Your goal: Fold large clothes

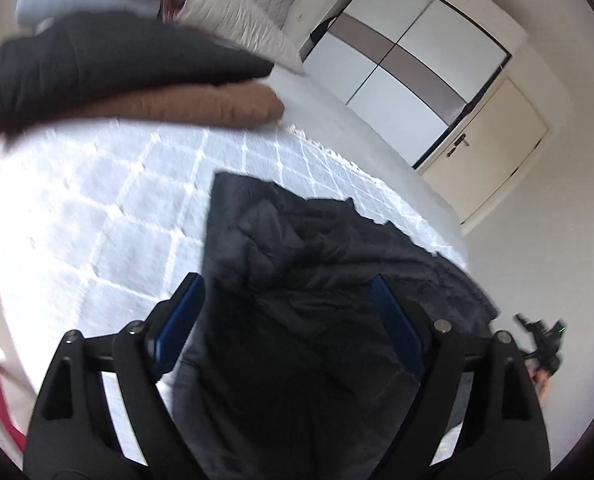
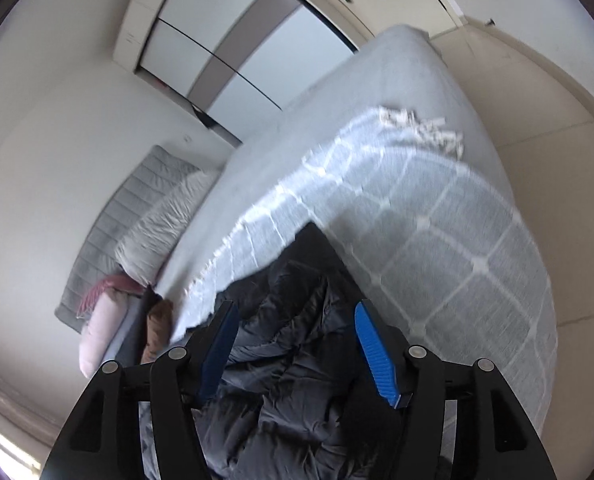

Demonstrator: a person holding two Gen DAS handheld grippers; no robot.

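A dark navy quilted jacket (image 1: 297, 248) lies rumpled on the checked grey-and-white blanket (image 1: 97, 208) of the bed. My left gripper (image 1: 287, 284) is open, its blue pads spread wide above the jacket's near part. In the right wrist view the same jacket (image 2: 293, 320) lies bunched at the blanket's edge (image 2: 437, 240). My right gripper (image 2: 295, 312) is open just over it, holding nothing. The right gripper also shows small at the right edge of the left wrist view (image 1: 541, 340).
A stack of folded clothes, black (image 1: 109, 64) over brown (image 1: 201, 104), lies at the bed's far side, with pink and pale items and a pillow (image 1: 237, 16) behind. A wardrobe (image 1: 409, 64) and a door (image 1: 493, 148) stand beyond the bed.
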